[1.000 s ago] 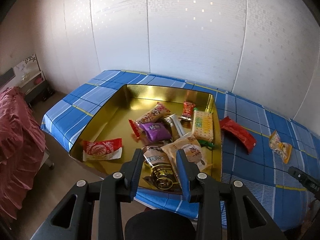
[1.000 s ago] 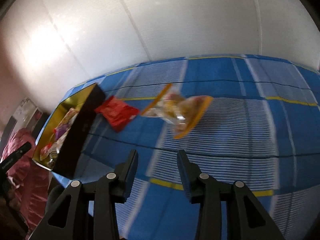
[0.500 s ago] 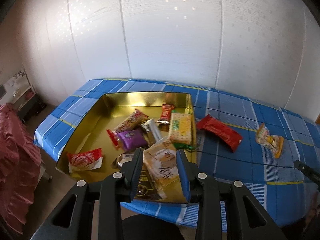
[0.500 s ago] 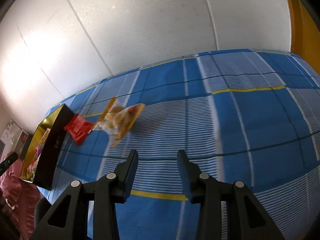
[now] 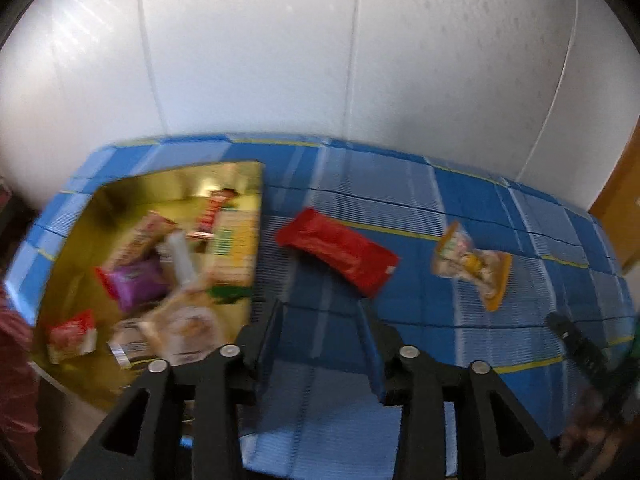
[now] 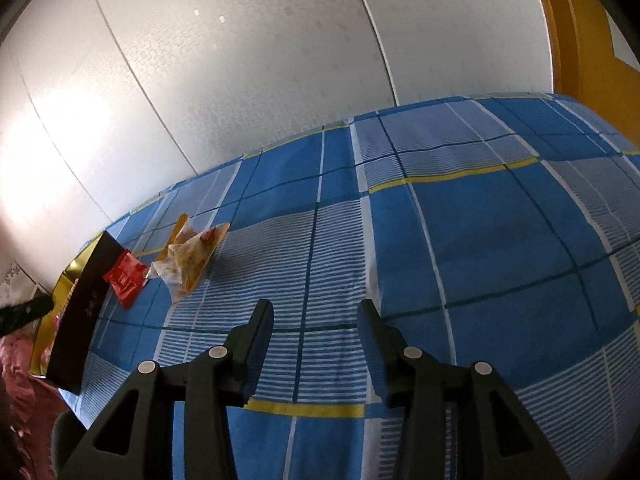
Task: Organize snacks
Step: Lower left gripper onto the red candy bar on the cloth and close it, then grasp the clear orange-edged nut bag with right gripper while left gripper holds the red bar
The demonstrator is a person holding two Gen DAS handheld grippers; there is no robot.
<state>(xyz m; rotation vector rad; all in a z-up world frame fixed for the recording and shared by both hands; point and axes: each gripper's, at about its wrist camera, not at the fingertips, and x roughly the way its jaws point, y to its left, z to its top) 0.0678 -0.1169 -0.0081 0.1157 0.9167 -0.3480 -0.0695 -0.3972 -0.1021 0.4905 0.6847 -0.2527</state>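
Note:
A gold tin box (image 5: 240,172) on the blue checked cloth holds several snack packs, among them a purple one (image 5: 138,284) and a cracker pack (image 5: 236,246). A red snack pack (image 5: 340,254) and a clear yellow-edged pack (image 5: 474,266) lie on the cloth right of the box. My left gripper (image 5: 320,320) is open and empty, above the cloth just right of the box and short of the red pack. My right gripper (image 6: 316,320) is open and empty over bare cloth. The yellow-edged pack (image 6: 192,260), red pack (image 6: 126,276) and box (image 6: 86,304) lie far to its left.
A white panelled wall (image 5: 320,60) stands behind the table. An orange door frame (image 6: 580,28) is at the right. Red cloth (image 5: 12,360) hangs past the table's left end. The right gripper's tip (image 5: 576,344) shows at the right of the left wrist view.
My left gripper has swung right, from over the box's near edge to the cloth beside it. My right gripper has turned right, so the packs have slid further left in its view.

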